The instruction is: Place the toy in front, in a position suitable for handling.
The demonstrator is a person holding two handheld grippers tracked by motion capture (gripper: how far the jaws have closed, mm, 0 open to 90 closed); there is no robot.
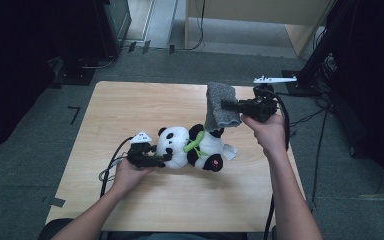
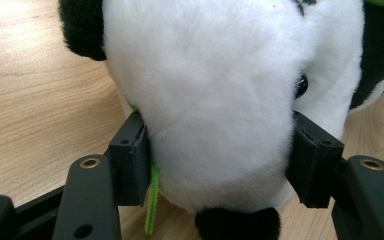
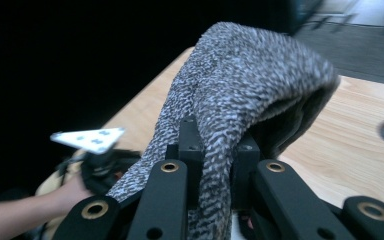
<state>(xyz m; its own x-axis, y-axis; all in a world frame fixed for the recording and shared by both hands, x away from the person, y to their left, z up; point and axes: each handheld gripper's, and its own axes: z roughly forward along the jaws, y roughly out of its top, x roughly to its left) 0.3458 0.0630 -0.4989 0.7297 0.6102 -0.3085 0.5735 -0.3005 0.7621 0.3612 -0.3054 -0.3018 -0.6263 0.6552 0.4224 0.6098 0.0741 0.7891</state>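
Left gripper (image 1: 166, 159): nearest the person, low on the table, its jaws clamped from both sides on the head of the black-and-white plush panda toy (image 1: 192, 147); in the left gripper view the pads (image 2: 130, 155) dent the white fur.
Panda: lies on its side on the middle of the light wooden table (image 1: 130, 105), a green stem across its chest, feet toward the right hand.
Right gripper (image 1: 226, 105): farther off and raised above the panda's feet, jaws shut tight on a fold of the grey speckled knitted cloth (image 1: 220, 106), which hangs down from the grip, its lower edge just over the toy.
Step in hand: seemingly lifting the cloth clear of the panda, or bringing it over to cover it; I cannot tell which.
Doing it well: hold the head steady so the toy does not drag; keep the pinch firm; move the cloth slowly, watching that its hanging edge does not snag the legs.
Beyond: grey carpet and dark stands past the table's far edge.
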